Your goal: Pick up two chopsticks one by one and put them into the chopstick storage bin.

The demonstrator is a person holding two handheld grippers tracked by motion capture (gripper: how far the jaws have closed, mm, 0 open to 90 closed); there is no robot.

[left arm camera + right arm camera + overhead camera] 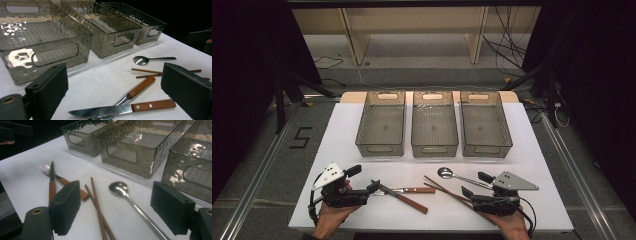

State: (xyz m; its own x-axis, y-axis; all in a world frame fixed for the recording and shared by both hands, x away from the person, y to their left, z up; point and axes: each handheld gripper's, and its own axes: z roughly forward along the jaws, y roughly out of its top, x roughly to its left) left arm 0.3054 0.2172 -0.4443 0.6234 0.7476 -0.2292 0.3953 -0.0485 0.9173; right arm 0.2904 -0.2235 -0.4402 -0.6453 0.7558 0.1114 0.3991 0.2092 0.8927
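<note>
Cutlery lies across the near half of the white table (pixel 532 150): a knife (pixel 120 110) crossing a fork (pixel 135 91) just ahead of the left gripper (pixel 373 186), chopsticks (pixel 97 207) and a spoon (pixel 130 197) before the right gripper (pixel 474 184). Both sets of jaws stand wide, holding nothing. The knife and fork look stiff, light and slick on the metal, so their wooden handles likely give the surest grip. Beyond them, three smoky clear bins (pixel 434 150) sit side by side, all empty.

Wood-handled knife (pixel 117 109) flat across fork (pixel 136 90), chopsticks (pixel 98 210) beside steel spoon (pixel 130 200)
</note>
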